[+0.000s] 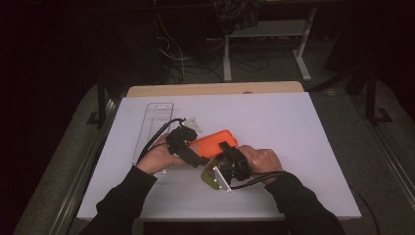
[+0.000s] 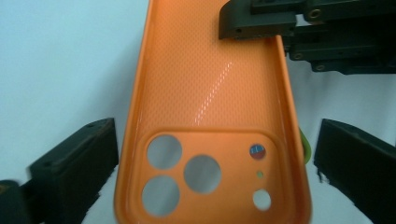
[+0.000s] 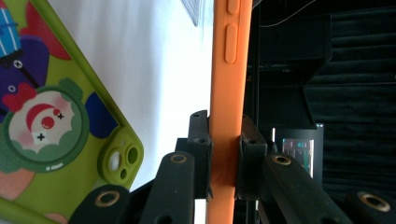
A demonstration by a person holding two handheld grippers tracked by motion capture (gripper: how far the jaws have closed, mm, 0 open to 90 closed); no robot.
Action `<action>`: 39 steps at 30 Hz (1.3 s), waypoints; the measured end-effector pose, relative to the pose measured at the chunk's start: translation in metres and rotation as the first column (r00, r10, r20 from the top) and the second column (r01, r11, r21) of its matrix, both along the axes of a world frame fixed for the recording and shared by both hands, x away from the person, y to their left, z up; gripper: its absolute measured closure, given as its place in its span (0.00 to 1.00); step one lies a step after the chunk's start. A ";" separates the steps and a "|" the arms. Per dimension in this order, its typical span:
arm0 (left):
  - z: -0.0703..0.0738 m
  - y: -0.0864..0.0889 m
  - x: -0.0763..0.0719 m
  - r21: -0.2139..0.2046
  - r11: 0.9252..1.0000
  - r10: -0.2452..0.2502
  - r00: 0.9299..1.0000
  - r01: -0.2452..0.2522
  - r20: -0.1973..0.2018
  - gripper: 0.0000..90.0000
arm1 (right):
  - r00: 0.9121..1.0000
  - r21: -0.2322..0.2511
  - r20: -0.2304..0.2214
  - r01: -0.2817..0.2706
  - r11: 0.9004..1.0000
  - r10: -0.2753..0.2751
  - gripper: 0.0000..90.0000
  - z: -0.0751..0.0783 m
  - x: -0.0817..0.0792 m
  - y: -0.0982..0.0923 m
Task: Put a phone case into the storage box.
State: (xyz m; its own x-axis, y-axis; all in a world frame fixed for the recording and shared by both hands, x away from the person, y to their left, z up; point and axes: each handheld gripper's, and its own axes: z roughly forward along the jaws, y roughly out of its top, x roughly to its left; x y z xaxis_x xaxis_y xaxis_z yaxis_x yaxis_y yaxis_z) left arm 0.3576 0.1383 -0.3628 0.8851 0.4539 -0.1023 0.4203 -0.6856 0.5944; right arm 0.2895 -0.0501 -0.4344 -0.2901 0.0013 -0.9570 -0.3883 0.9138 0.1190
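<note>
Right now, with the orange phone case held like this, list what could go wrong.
1. Only the right gripper pinches the orange phone case, by one thin side wall; the soft edge could flex and slip free.
2. The left gripper has its fingers apart, either side of the camera end, so nothing catches a drop.
3. The case hangs just above the green cartoon phone case and could knock it.

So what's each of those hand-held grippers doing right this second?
Left hand-held gripper: open, jaws either side of the orange phone case, not touching.
Right hand-held gripper: shut on the orange phone case's edge.
</note>
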 end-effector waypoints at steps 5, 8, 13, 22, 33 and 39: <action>0.004 0.009 0.001 -0.005 1.000 -0.007 1.000 0.007 0.007 0.00 | 1.000 0.013 -0.015 0.016 1.000 -0.016 0.86 0.002 0.004 -0.004; 0.004 0.015 0.003 -0.006 1.000 0.003 1.000 -0.003 0.007 0.00 | 0.999 0.023 -0.039 0.030 0.999 -0.029 0.86 0.003 0.006 -0.007; 0.007 0.025 0.006 -0.003 1.000 0.004 1.000 -0.004 0.021 0.00 | 0.995 0.027 -0.084 0.054 0.998 -0.051 0.86 0.004 0.010 -0.013; 0.007 0.031 0.006 0.002 1.000 0.020 0.999 -0.020 0.031 0.00 | 0.978 0.122 -0.189 0.109 0.986 -0.085 0.86 0.009 0.019 -0.024; 0.006 0.031 0.008 0.031 0.999 0.011 0.999 -0.012 0.050 0.00 | 0.915 0.281 -0.395 0.203 0.938 -0.080 0.86 0.023 0.030 -0.034; 0.006 0.031 0.007 0.014 0.999 0.030 0.998 -0.031 0.058 0.00 | 0.857 0.388 -0.513 0.283 0.877 -0.049 0.86 0.028 0.035 -0.039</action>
State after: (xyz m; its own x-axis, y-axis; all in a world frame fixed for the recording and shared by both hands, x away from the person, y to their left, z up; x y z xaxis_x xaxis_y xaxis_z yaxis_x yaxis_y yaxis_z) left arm 0.3644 0.1697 -0.3563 0.8751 0.4819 -0.0443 0.4065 -0.6822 0.6078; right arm 0.3247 -0.0889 -0.4067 -0.6602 0.4728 -0.5835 -0.0231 0.7638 0.6451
